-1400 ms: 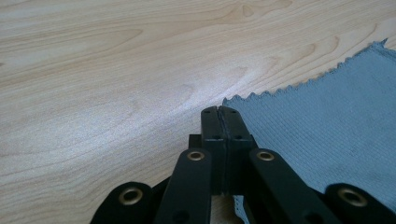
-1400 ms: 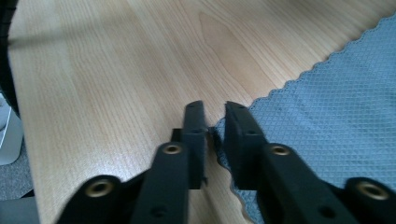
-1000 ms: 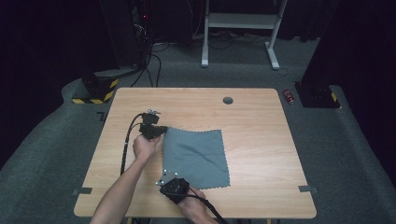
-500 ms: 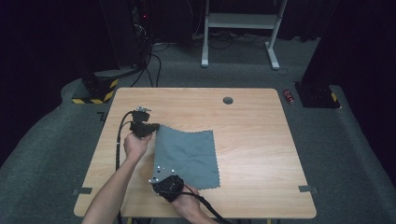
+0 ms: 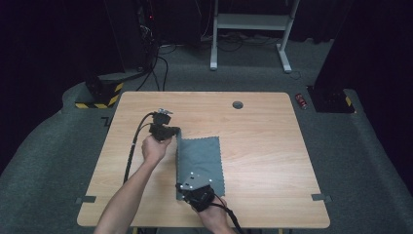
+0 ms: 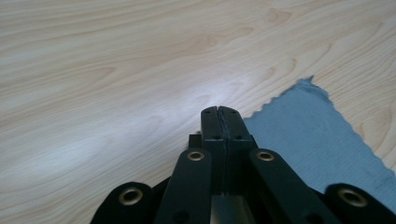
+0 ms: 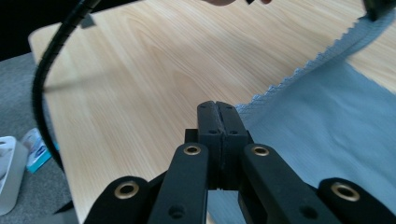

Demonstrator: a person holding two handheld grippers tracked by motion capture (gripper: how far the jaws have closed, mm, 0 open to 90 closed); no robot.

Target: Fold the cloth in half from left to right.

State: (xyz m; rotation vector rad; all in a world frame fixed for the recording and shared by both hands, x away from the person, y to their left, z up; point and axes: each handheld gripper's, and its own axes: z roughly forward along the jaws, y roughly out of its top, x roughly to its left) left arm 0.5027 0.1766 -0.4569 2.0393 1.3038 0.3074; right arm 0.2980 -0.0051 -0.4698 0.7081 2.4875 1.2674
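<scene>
the left tongs [image 6: 218,112] are closed with the far left corner of the grey cloth [image 5: 200,163] pinched between them; in the left gripper view a thin line of fabric runs down the seam of the jaws. the right tongs [image 7: 218,108] are closed on the cloth's near left corner in the same way. so the cloth's left edge is strung between the two, its long axis running from the near tabletop [image 5: 272,146] edge away from the person, and it is lifted and tipped toward the right half, which lies flat on the wood. the coming move, as i judge it, carries that raised edge rightward over the flat part, and both hands are about equally placed for it

the high view shows the left tongs [image 5: 168,131] at the cloth's far left corner and the right tongs [image 5: 187,187] at its near left corner. the right gripper view adds the scalloped edge [image 7: 303,70] rising taut toward the other tongs, plus the left gripper's cable [image 7: 46,70]; the left gripper view shows the cloth's far right corner [image 6: 312,81] flat on the tabletop
</scene>
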